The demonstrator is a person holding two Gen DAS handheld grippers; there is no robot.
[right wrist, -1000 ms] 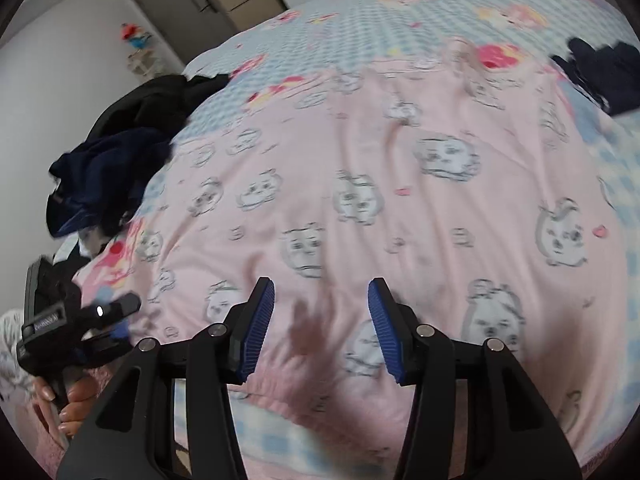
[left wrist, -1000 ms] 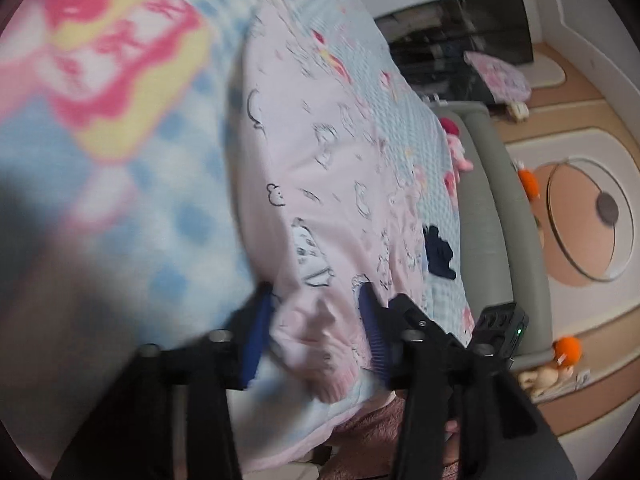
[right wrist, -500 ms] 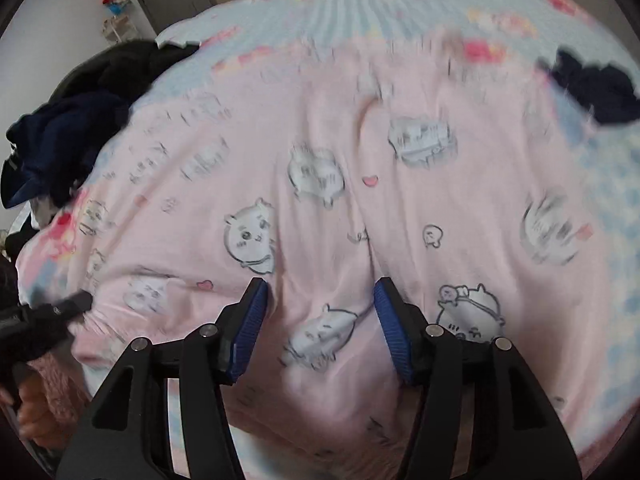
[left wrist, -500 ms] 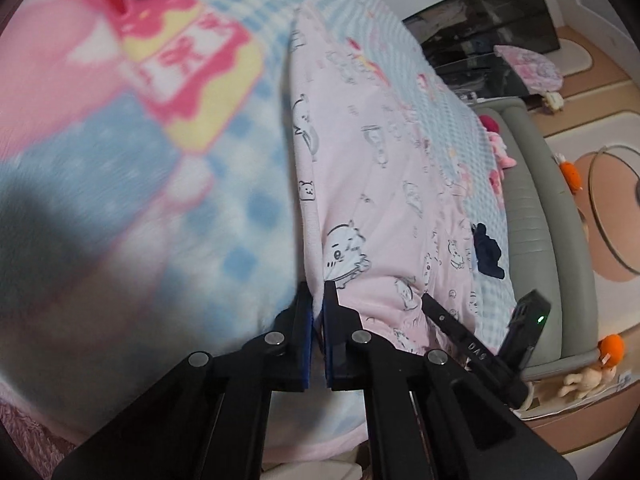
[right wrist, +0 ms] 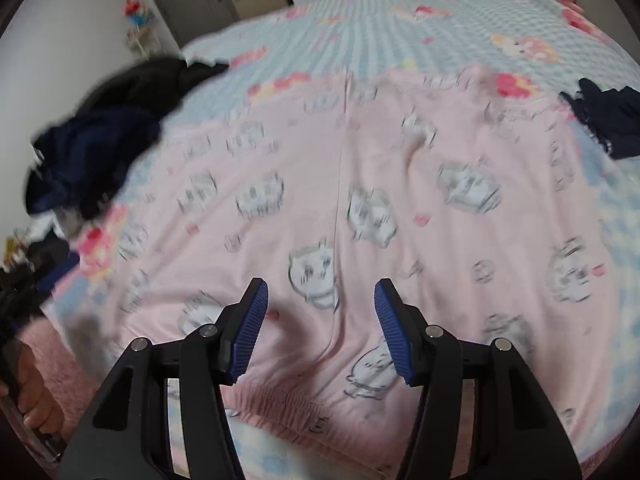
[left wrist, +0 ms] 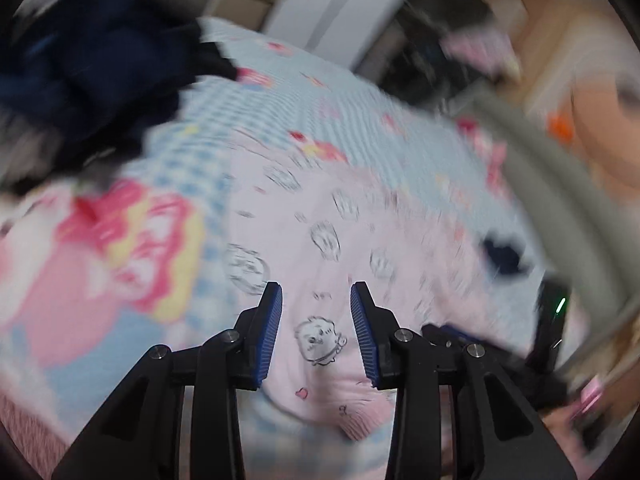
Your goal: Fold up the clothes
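Note:
Pink pyjama trousers (right wrist: 400,200) printed with cartoon animals lie spread on the bed, their elastic waistband (right wrist: 280,396) nearest me. In the blurred left wrist view my left gripper (left wrist: 316,336) hovers over the near left part of the trousers (left wrist: 320,248). Its jaws are opening and no cloth is pinched between them. My right gripper (right wrist: 320,320) stands open just above the waistband by the centre seam, and its blue pads (right wrist: 248,332) touch nothing.
The blue checked bedspread (right wrist: 360,20) lies under the trousers. A heap of dark clothes (right wrist: 100,148) sits at the left, and a small dark garment (right wrist: 608,120) at the right. A grey padded bed edge (left wrist: 560,184) runs along the right. A hand (right wrist: 36,392) shows at lower left.
My left gripper closed at the trousers' edge, then opened, rose and rolled, so its view now looks up the bed. The right gripper has hardly moved.

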